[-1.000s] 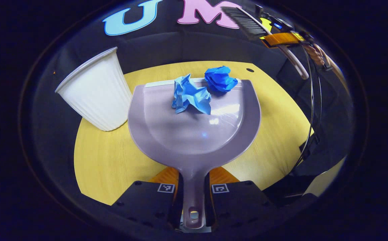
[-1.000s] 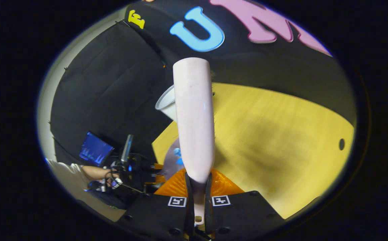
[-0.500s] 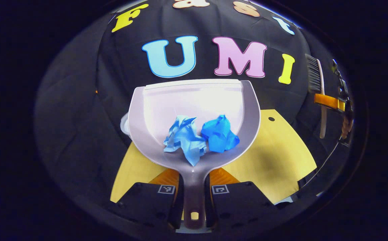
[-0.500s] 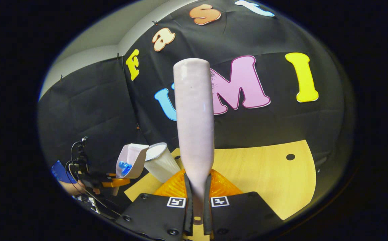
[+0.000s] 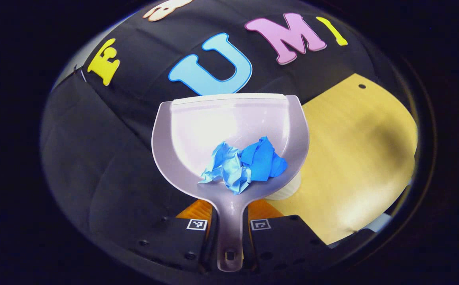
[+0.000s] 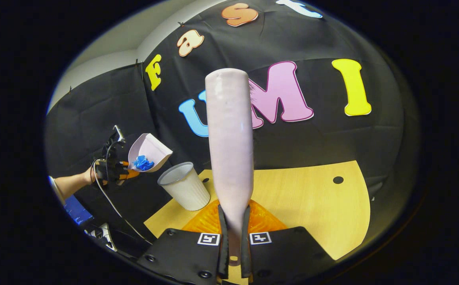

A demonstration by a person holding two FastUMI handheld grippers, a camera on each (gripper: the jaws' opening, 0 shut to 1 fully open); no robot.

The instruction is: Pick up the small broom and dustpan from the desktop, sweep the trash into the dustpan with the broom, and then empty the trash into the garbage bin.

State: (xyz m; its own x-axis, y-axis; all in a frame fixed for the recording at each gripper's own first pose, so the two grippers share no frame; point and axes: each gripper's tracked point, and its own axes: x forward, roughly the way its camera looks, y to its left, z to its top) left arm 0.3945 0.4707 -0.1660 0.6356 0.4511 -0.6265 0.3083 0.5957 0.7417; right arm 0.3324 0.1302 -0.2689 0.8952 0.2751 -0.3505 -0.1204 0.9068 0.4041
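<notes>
Left gripper point(image 5: 229, 237) clamps the stiff, light dustpan point(image 5: 229, 118) by its handle; crumpled paper point(image 5: 245, 164) sits loose at 6 o'clock. Right gripper point(image 6: 233, 241) pinches the broom point(image 6: 229, 134).

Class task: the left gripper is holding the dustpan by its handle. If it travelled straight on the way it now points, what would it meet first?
Probably the booth's black cloth wall. The left gripper points upward past the dustpan, and the garbage bin sits lower, off that line. Depth is unclear.
</notes>
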